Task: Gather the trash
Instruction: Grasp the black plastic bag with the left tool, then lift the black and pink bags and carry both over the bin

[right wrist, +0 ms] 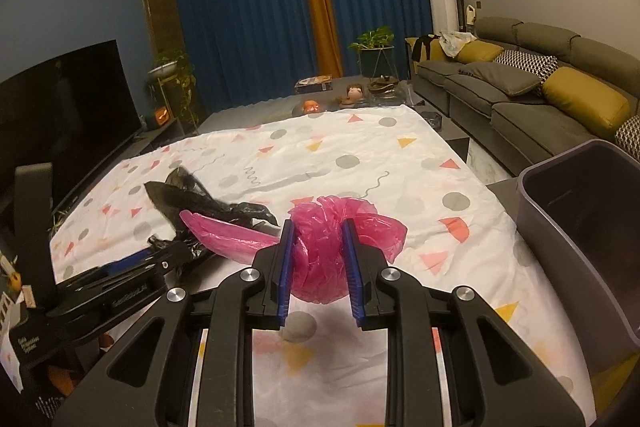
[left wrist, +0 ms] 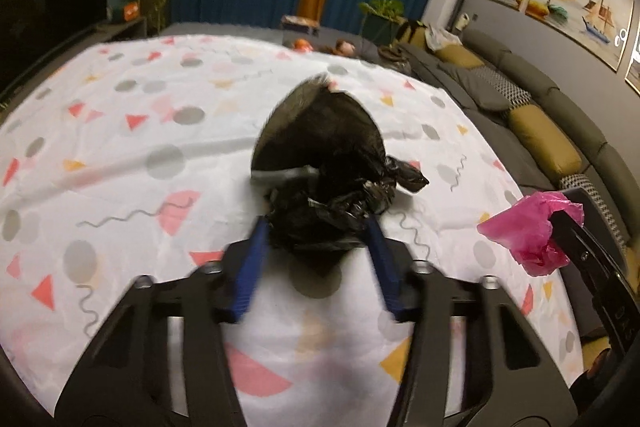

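**A:** Where's the trash right now?

**B:** I have both pieces. My right gripper point(right wrist: 318, 259) is pinched on the crumpled pink plastic bag point(right wrist: 320, 255), which is lifted off the patterned sheet point(right wrist: 360, 163). My left gripper point(left wrist: 316, 227) is closed around the knotted end of the black plastic bag point(left wrist: 320, 163); the rest of that bag trails forward over the tabletop.

**A:** What could go wrong from here?

**B:** The pink bag is thin and springy (only a wad of it sits between the pads), so I judge it could slip out if I swing fast. The black one is the bigger worry: its loose tail could drag on the sheet and pull the cloth, or catch the bin's rim.

**A:** Which bin?

**B:** The grey bin point(right wrist: 576, 187), just off the right edge of the tabletop. Only my right wrist view shows it, along with the television point(right wrist: 60, 115). The left wrist view gives me the black bag's knot and open mouth up close, and the pink bag from the side.
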The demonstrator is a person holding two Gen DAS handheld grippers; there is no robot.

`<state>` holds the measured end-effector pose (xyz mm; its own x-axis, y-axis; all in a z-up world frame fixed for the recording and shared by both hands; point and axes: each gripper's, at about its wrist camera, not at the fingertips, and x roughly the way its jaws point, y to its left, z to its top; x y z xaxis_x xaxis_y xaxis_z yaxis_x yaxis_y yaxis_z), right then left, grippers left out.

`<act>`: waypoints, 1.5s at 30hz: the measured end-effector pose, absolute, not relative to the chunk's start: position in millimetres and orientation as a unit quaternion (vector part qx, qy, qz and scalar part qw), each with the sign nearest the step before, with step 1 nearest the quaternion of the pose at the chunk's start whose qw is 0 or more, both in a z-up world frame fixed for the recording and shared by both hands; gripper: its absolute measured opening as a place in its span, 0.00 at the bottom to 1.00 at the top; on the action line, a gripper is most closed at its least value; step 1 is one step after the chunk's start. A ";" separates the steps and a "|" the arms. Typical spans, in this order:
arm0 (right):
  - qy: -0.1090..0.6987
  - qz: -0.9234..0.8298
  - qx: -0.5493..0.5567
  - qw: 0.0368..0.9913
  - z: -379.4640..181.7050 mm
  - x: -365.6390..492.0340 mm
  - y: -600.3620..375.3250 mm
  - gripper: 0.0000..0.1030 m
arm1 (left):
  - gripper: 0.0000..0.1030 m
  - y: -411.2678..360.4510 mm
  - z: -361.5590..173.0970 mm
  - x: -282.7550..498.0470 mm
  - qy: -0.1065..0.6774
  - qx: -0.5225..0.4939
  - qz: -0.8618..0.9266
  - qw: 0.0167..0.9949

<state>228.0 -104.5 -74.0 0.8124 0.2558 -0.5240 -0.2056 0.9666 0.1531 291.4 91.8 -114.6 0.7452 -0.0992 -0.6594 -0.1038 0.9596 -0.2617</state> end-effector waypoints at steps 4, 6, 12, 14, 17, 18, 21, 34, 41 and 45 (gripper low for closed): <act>0.284 0.120 0.043 0.950 -75.6 228.7 -103.1 0.24 | 0.14 95.2 -116.3 289.7 0.353 -0.160 -0.014 0.922; 0.285 0.118 0.042 0.950 -76.6 229.1 -102.4 0.24 | 0.06 96.4 -115.3 287.3 0.348 -0.163 -0.020 0.923; 0.286 0.121 0.038 0.950 -77.1 227.8 -97.9 0.24 | 0.02 98.3 -105.2 274.0 0.331 -0.156 -0.022 0.930; 0.286 0.125 0.039 0.949 -76.2 227.0 -97.3 0.24 | 0.02 102.0 -97.6 267.4 0.323 -0.164 -0.021 0.932; 0.276 0.124 0.038 0.952 -69.4 223.0 -97.1 0.24 | 0.02 103.4 -86.2 256.2 0.312 -0.158 -0.012 0.937; 0.273 0.124 0.039 0.953 -66.4 221.1 -97.3 0.24 | 0.02 103.0 -81.3 250.4 0.307 -0.152 -0.008 0.939; 0.265 0.127 0.039 0.955 -58.8 211.9 -98.0 0.24 | 0.02 101.5 -69.2 235.9 0.295 -0.144 -0.001 0.944; 0.221 0.132 0.028 0.966 -15.6 146.4 -126.8 0.24 | 0.02 62.8 -27.9 171.5 0.243 -0.104 -0.010 0.964; 0.212 0.124 0.023 0.969 -7.4 120.5 -144.2 0.24 | 0.02 38.5 -18.4 151.9 0.233 -0.091 -0.026 0.968; 0.207 0.116 0.024 0.971 -5.7 109.5 -154.2 0.24 | 0.02 23.5 -15.0 147.0 0.232 -0.082 -0.037 0.969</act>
